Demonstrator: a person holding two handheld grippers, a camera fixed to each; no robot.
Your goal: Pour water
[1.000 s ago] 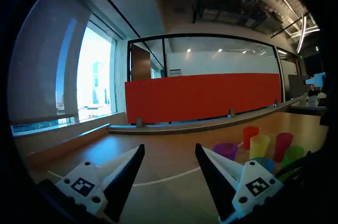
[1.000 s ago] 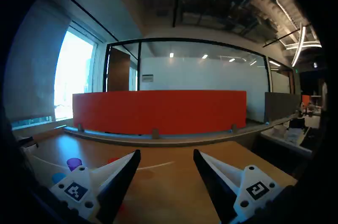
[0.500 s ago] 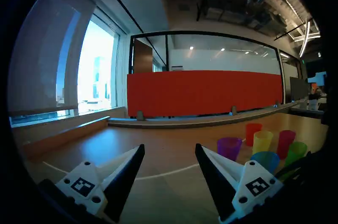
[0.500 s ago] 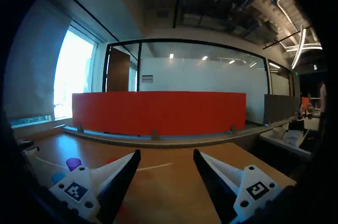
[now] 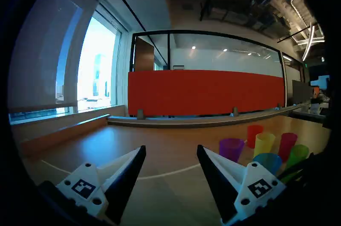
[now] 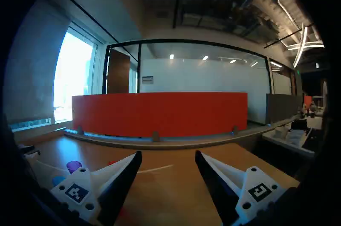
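- In the left gripper view, a tall bright window (image 5: 96, 72) fills the left of the frame, with a low wooden ledge under it.
- The left gripper (image 5: 170, 148) sits at the bottom centre. Its jaws are spread wide with nothing between them, over bare wood of the bench (image 5: 166, 138).
- Each white finger carries a square black-and-white marker (image 5: 83, 187).
- A thin white curved line (image 5: 170, 174) runs across the bench top between the jaws.
- A long red partition (image 5: 204, 91) stands along the far edge of the bench, across the middle of the frame.
- The cups cluster upright at the lower right, right of the jaws. From left to right they are a purple cup (image 5: 230, 148), a red cup (image 5: 253, 134), a yellow cup (image 5: 264, 143), a blue cup (image 5: 267, 162), a pink cup (image 5: 287, 144) and a green cup (image 5: 297, 154).
- The blue cup is nearest, just behind the right finger; the red one is farthest back.
- In the right gripper view, the purple cup (image 6: 73, 166) and the blue cup (image 6: 58, 180) show at the lower left, partly hidden by the left finger.
- A sliver of red (image 6: 113, 163) peeks over that finger's edge; what it is cannot be told.
- The right gripper (image 6: 167, 153) is at the bottom centre, jaws spread apart and holding nothing.
- Another desk (image 6: 290, 140) with small items lies at the right edge.
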